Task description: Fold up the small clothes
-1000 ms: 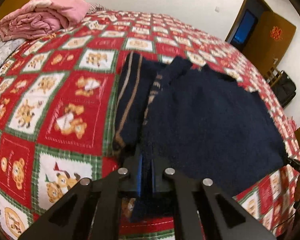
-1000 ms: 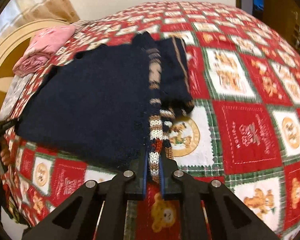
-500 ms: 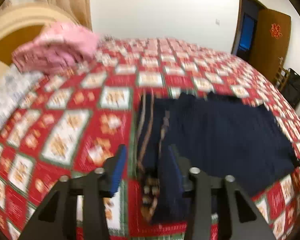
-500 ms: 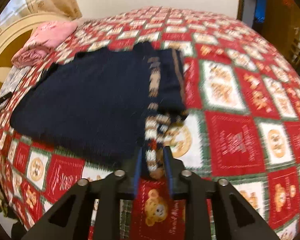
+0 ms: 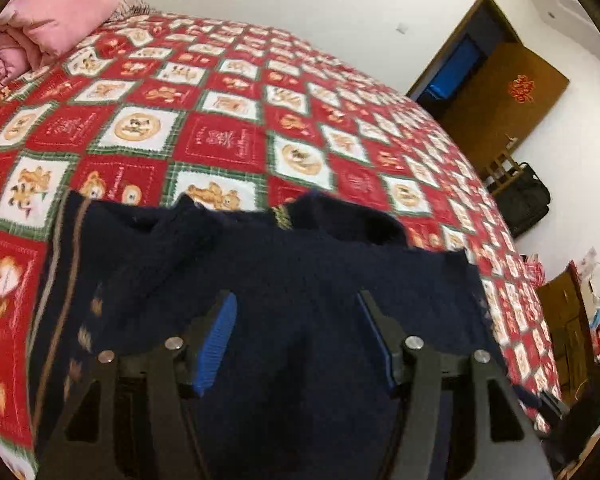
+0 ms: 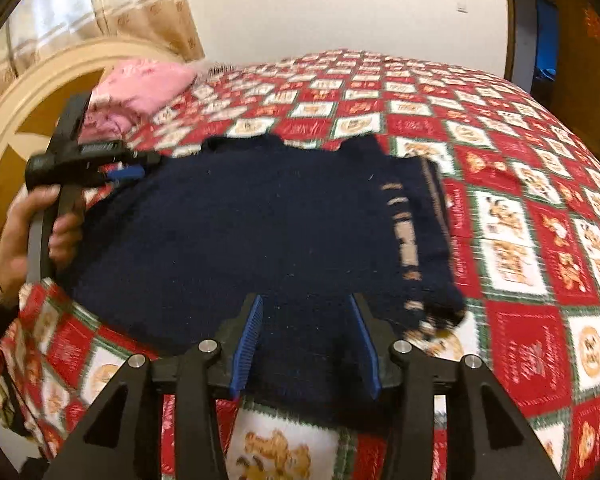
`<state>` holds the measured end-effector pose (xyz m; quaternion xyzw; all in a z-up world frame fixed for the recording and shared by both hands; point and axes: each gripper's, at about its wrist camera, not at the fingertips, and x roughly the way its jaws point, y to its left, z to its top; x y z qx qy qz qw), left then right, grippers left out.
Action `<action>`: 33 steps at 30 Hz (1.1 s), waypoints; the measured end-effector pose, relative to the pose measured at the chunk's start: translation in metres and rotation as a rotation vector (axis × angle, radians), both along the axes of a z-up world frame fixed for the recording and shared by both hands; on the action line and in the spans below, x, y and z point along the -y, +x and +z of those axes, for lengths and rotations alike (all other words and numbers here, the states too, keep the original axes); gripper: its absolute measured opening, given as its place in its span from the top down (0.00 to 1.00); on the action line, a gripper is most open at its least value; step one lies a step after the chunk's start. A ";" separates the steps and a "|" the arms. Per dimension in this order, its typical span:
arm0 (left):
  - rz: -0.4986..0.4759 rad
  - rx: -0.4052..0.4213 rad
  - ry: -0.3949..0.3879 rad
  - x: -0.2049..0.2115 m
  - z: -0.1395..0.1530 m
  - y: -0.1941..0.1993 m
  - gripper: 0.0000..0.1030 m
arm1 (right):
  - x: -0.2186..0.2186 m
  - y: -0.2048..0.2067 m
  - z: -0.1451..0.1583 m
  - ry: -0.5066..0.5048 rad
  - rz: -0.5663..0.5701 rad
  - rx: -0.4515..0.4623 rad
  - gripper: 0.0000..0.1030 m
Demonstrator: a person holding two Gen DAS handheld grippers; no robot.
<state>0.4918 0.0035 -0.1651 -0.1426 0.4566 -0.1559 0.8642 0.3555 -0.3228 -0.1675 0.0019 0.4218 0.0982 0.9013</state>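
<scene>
Both claws let go since a second ago: left claw [image 5: 296, 340] and right claw [image 6: 306, 344] now spread apart, empty, over the navy sweater [image 6: 260, 232]. Sweater lies flat on the red teddy-bear bedspread [image 6: 520, 240], striped sleeve [image 6: 408, 240] folded in on its right. Pink bedding [image 5: 56, 20] at the headboard end.

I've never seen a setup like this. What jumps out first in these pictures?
The loud red quilt of teddy-bear squares covers the whole bed. A dark navy knitted sweater with tan patterned bands lies spread on it, near the front edge. Both grippers, left and right, hover over the sweater, blue-lined jaws wide apart, gripping nothing.
</scene>
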 end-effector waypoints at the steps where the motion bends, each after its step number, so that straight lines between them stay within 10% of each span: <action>1: 0.070 0.004 0.027 -0.009 -0.002 0.007 0.38 | 0.002 0.003 -0.005 0.001 -0.010 -0.015 0.56; 8: 0.267 -0.052 0.029 -0.078 -0.027 0.004 0.36 | 0.016 0.006 -0.026 -0.007 -0.045 -0.034 0.56; 13: 0.231 0.000 -0.076 -0.087 -0.015 -0.031 0.36 | 0.018 -0.014 -0.006 0.016 -0.076 0.013 0.53; 26: 0.193 0.145 0.269 -0.072 -0.019 -0.121 0.27 | 0.017 -0.022 -0.021 -0.085 -0.106 -0.053 0.53; 33: 0.227 0.016 0.218 -0.089 -0.038 -0.122 0.13 | 0.008 -0.030 -0.017 -0.096 -0.104 -0.037 0.53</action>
